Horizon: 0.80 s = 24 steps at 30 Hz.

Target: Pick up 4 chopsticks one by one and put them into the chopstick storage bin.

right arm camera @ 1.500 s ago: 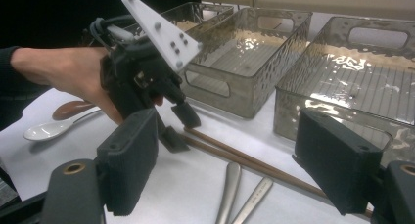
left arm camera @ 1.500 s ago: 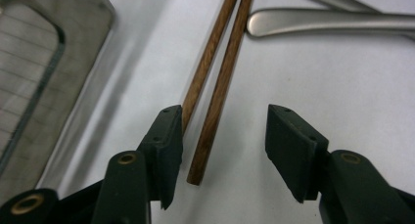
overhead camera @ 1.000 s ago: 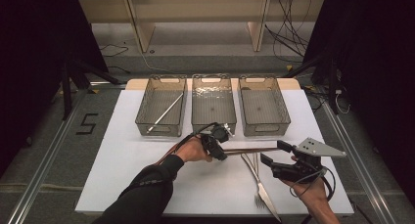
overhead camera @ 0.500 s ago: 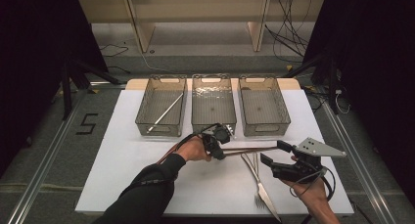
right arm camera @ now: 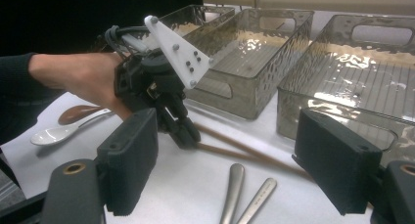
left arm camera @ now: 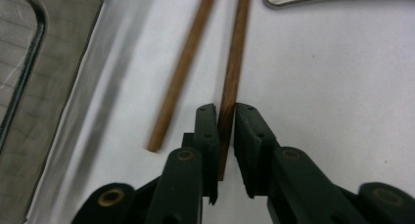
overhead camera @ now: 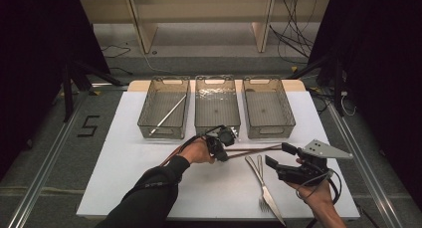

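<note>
Left gripper view: the left gripper (left arm camera: 225, 111) has just been closing and now pinches one chopstick (left arm camera: 234, 67) at its very end, beside the middle bin (overhead camera: 217, 104) on the desk (overhead camera: 124, 188). So short a hold may let it swing or slip when lifted, nudging its twin (left arm camera: 181, 72). The right gripper (right arm camera: 240, 155) hangs wide open, empty.

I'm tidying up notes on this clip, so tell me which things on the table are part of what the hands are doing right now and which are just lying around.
In use:
left gripper, jaws closed on one chopstick
second chopstick beside it

Lying about:
fork
knife
spoons
three bins; the left one holds a metal rod
right gripper, open, holding nothing
</note>
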Each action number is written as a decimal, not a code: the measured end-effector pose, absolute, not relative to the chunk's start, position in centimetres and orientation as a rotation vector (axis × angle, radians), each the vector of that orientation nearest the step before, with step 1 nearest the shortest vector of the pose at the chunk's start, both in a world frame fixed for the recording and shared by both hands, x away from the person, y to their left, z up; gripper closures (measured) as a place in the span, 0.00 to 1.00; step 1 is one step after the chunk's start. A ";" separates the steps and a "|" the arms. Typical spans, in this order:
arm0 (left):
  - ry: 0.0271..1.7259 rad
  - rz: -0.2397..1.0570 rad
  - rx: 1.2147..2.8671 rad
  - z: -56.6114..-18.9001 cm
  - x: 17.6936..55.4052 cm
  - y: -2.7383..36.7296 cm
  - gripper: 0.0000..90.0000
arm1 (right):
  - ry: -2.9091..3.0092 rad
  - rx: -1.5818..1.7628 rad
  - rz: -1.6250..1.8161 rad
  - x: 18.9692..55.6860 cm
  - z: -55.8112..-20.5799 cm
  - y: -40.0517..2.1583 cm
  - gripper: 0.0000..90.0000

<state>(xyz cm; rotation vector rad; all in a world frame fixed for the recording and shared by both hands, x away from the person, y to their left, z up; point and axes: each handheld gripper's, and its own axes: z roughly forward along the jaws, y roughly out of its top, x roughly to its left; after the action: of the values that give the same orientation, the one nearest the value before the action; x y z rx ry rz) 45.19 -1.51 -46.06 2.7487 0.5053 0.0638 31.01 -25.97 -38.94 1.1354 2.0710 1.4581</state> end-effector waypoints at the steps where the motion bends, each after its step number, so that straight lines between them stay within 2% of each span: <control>1: 0.485 0.068 2.757 -46.0 45.2 -1.5 0.92 | 2.071 1.137 1.460 31.0 -38.9 -26.0 0.28; 13: 0.377 0.103 2.770 -45.9 44.8 -1.7 0.93 | 2.073 1.139 1.453 31.0 -38.9 -25.9 0.28; 24: 0.384 0.107 2.738 -45.1 44.5 -1.2 0.93 | 2.070 1.138 1.454 31.0 -38.9 -26.0 0.28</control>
<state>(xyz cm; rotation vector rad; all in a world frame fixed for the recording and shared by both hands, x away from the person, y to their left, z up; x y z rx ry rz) 44.45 -1.17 -45.05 2.7377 0.3842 0.1066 31.02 -25.96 -38.92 1.1385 2.0696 1.4543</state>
